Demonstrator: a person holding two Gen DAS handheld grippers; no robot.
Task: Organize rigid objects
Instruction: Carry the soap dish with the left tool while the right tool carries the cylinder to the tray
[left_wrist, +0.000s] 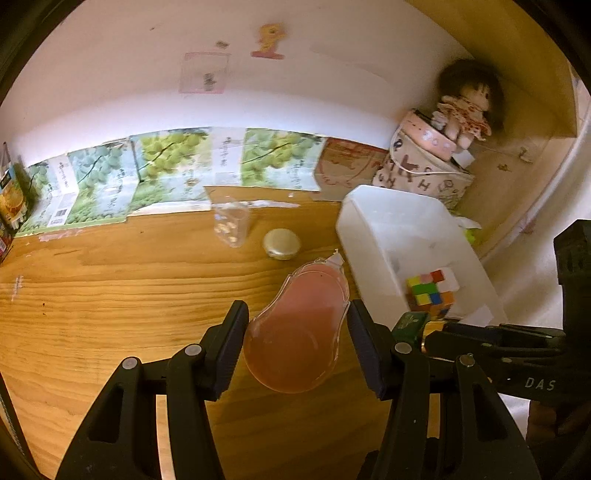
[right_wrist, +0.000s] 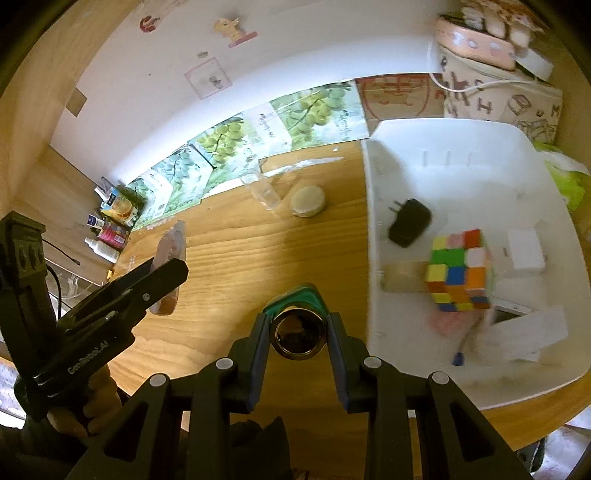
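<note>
Left hand-held gripper (left_wrist: 297, 341) clamped across pink pear-shaped case (left_wrist: 299, 328), carried above bench (left_wrist: 110, 295) for transfer. Right hand-held gripper (right_wrist: 298, 332) clamped on green-and-gold bottle (right_wrist: 297, 321), near white bin (right_wrist: 373, 258) holding puzzle cube (right_wrist: 460, 271).

Pink pear-shaped case (left_wrist: 295, 332), green-and-gold bottle (right_wrist: 298, 325), multicoloured cube (right_wrist: 458, 271), white bin (right_wrist: 443, 147), grape-printed cartons (left_wrist: 166, 166).
</note>
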